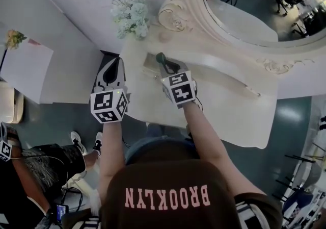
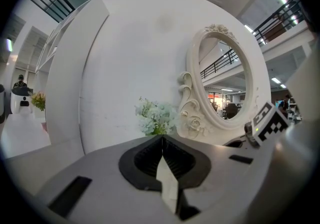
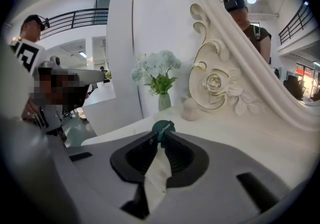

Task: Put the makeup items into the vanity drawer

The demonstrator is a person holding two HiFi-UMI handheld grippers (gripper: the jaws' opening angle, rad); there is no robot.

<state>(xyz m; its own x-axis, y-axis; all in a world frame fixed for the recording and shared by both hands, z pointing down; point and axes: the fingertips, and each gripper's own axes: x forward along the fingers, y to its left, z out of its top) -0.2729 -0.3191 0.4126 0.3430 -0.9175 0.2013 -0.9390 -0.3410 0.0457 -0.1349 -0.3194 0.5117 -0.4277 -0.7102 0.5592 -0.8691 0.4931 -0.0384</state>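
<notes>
My right gripper (image 1: 162,60) is over the white vanity top (image 1: 219,116), and its jaws pinch a small dark green round makeup item (image 3: 162,129) at their tips. In the head view that item (image 1: 164,59) shows as a dark shape above a tan rectangular patch (image 1: 151,66) on the tabletop; I cannot tell whether the patch is a tray or an opening. My left gripper (image 1: 118,61) hangs off the table's left edge, shut and with nothing in it (image 2: 161,139). A thin pencil-like item (image 1: 250,91) lies on the right part of the vanity top.
An ornate oval mirror (image 1: 239,34) stands at the back of the vanity. A vase of pale flowers (image 1: 131,16) stands at the back left corner, with a small beige egg-shaped object (image 3: 190,110) beside the mirror's base. Another person's feet (image 1: 76,138) are on the floor to the left.
</notes>
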